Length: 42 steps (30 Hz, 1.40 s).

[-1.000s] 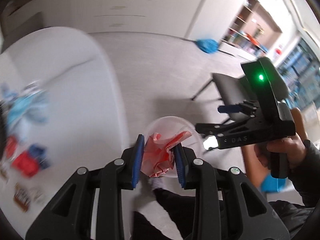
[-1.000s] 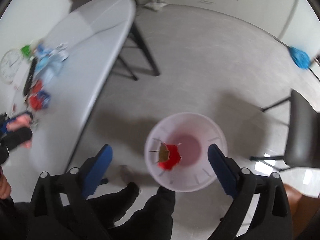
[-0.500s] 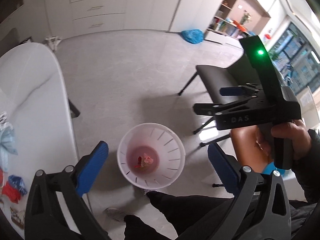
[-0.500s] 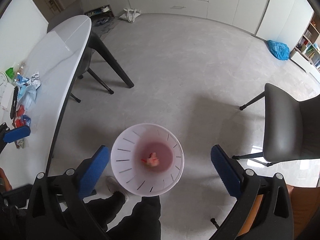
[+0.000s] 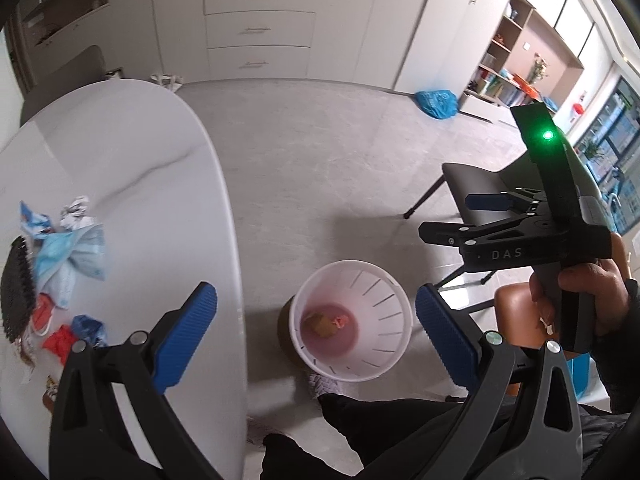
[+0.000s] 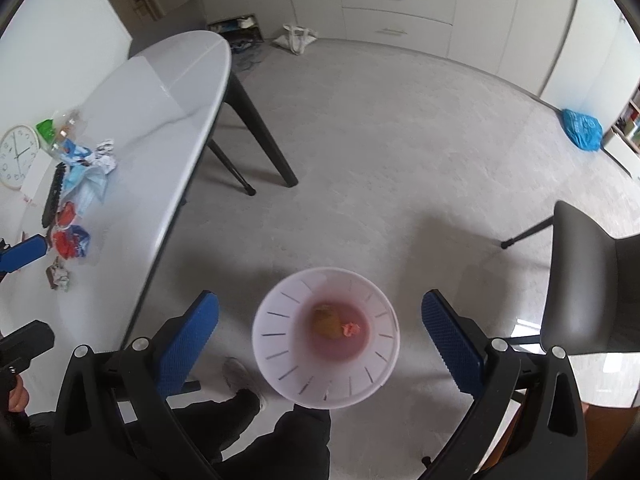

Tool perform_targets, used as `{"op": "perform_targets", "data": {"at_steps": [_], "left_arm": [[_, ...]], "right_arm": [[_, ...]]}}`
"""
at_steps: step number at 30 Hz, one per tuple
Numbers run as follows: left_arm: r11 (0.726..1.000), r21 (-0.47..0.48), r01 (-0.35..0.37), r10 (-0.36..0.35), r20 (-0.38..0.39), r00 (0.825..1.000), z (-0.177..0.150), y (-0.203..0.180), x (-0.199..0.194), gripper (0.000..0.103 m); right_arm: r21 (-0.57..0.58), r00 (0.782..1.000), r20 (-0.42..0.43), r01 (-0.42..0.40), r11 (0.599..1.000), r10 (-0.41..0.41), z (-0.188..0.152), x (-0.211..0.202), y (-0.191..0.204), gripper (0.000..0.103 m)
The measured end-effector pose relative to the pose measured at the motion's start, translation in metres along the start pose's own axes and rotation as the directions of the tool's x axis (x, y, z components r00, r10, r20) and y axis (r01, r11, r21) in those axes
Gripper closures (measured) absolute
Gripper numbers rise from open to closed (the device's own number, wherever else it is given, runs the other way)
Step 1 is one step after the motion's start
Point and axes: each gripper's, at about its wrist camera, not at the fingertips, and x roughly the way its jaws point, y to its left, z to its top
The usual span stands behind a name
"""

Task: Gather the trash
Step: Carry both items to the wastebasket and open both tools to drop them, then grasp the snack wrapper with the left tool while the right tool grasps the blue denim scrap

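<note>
Both your tongs stand released with nothing between them: the left tongs (image 5: 316, 330) and the right tongs (image 6: 320, 338) each frame the white bin (image 6: 326, 336) on the floor below. Two scraps lie in the bin, one brownish wad (image 6: 325, 322) and one red crumple (image 6: 350, 329). For the next pick, swing the left tongs out over the desk (image 5: 132, 184), drop onto one piece and clench fully. Roughly seven pieces of trash (image 5: 70, 256) wait there, left of the left tongs; overlaps blur the count.
</note>
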Motion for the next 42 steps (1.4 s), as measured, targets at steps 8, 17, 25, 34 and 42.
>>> {"op": "perform_targets", "data": {"at_steps": [8,17,25,34,42], "left_arm": [[0.991,-0.084,-0.108,0.113,0.052,0.992,-0.018,0.044,-0.033,0.008],[0.923,-0.301,-0.241,0.263,0.032,0.964,-0.068,0.136,-0.079,0.008],[0.846,-0.407,-0.345,0.358,-0.047,0.933,-0.122,0.211,-0.094,0.008],[0.884,-0.314,-0.345,0.333,-0.091,0.938,-0.159,0.255,-0.084,0.008],[0.953,-0.058,-0.297,0.286,-0.145,0.947,-0.17,0.282,-0.055,0.008]], "right_arm": [[-0.093,0.996,0.02,-0.085,0.992,0.087,0.018,0.0,0.06,0.002],[-0.249,0.976,-0.012,-0.213,0.945,0.217,0.03,0.013,0.167,0.002],[-0.374,0.962,-0.069,-0.272,0.887,0.266,0.02,0.044,0.257,0.002],[-0.544,0.97,-0.082,-0.236,0.805,0.229,0.025,0.09,0.329,0.003],[-0.615,0.98,-0.12,-0.201,0.762,0.161,0.033,0.127,0.355,0.016]]}}
